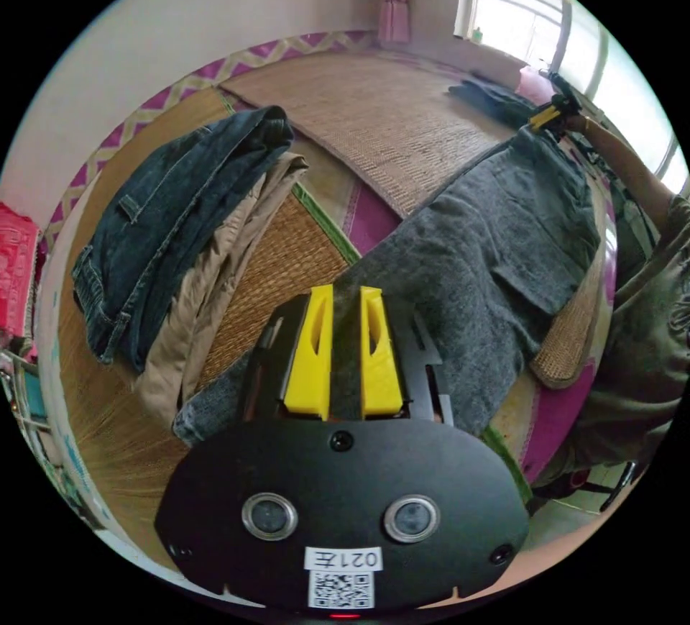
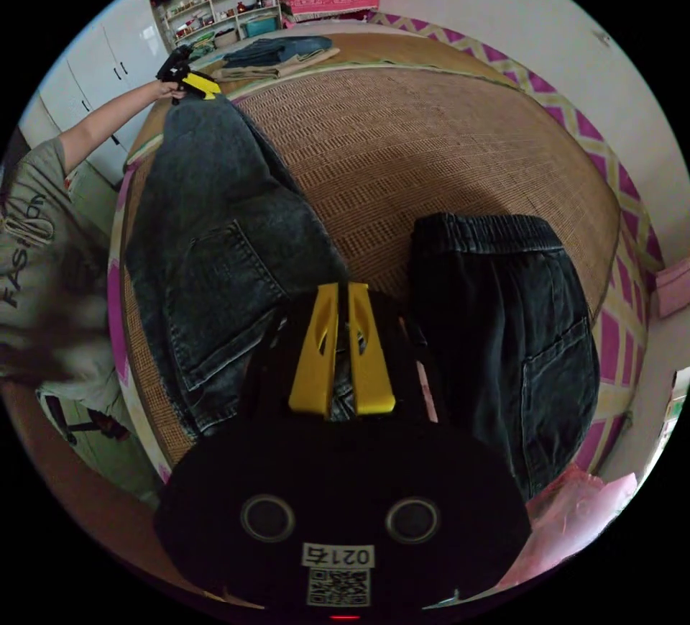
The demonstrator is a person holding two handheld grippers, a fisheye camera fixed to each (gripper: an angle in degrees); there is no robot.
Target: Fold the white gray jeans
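A woven straw mat (image 2: 431, 143) is covering the wide bed surface, and the gray jeans (image 1: 474, 251) are lying stretched across it, running lengthwise between the two grippers with a back pocket (image 2: 215, 280) facing up. Beside them, in the right gripper view, a pair of black jeans (image 2: 503, 337) is lying flat with its elastic waistband toward the middle of the mat. Farther along the mat, folded dark blue jeans (image 1: 165, 222) are resting on top of a folded beige garment (image 1: 215, 272) (both well apart from the gray pair). A person's forearm (image 2: 108, 121) is reaching in from the side.

The left gripper (image 1: 345, 294) is clamping one end of the gray jeans, its yellow jaws pressing on a strip of the denim. The right gripper (image 2: 343, 287) is pinching the opposite end, jaws nearly together with gray denim caught between them.
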